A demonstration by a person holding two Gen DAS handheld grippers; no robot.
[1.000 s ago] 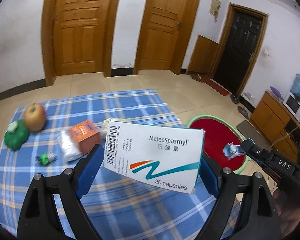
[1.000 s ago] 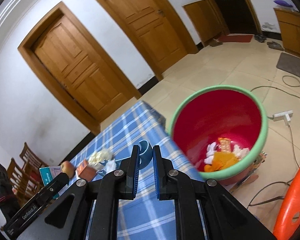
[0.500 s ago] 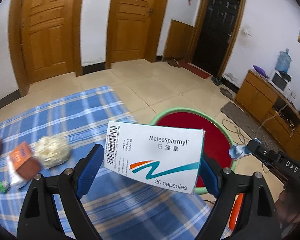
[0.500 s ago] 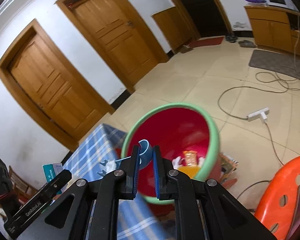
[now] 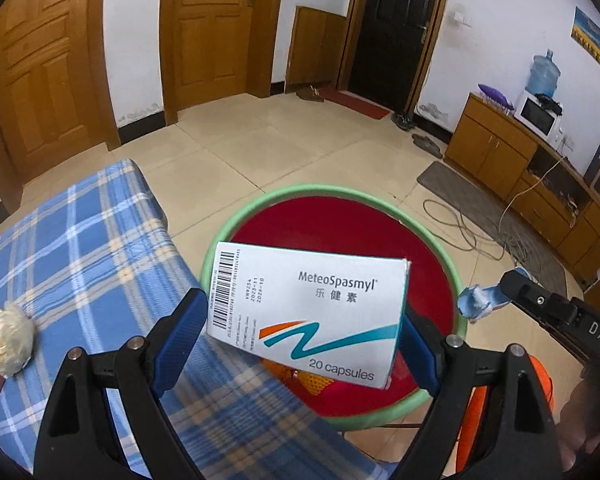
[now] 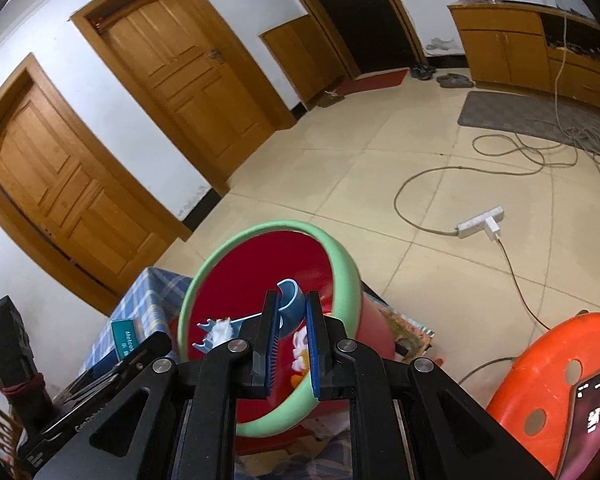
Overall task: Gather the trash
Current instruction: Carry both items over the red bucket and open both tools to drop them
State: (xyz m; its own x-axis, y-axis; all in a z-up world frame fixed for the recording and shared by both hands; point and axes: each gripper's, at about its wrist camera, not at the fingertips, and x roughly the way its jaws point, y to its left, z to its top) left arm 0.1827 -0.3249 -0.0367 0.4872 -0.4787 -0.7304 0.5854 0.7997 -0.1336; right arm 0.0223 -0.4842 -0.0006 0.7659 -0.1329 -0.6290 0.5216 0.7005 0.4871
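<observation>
On the far left of the left wrist view, 1 crumpled yellowish wad lies on the bench under its blue checked cloth, with the edge of a brown item just beside it at the frame border; you have not collected these yet.

Your left hand-held gripper grips the medicine box across its length, jaws spread wide with the pads pressed on both short ends. The box hangs over the red bin with the green rim, partly above its opening and partly above the bench edge.

Inside the bin, orange and white scraps already lie at the bottom, so part of the collection appears done.

Your right hand-held gripper is closed almost fully on the blue plastic piece, whose forked end carries a white scrap. It sits over the bin opening in the right wrist view.

Judgement: 2 items are at the point of release, neither yet dropped. After that, at least the wad and the brown item remain on the bench. Whether more trash lies further left cannot be told.
</observation>
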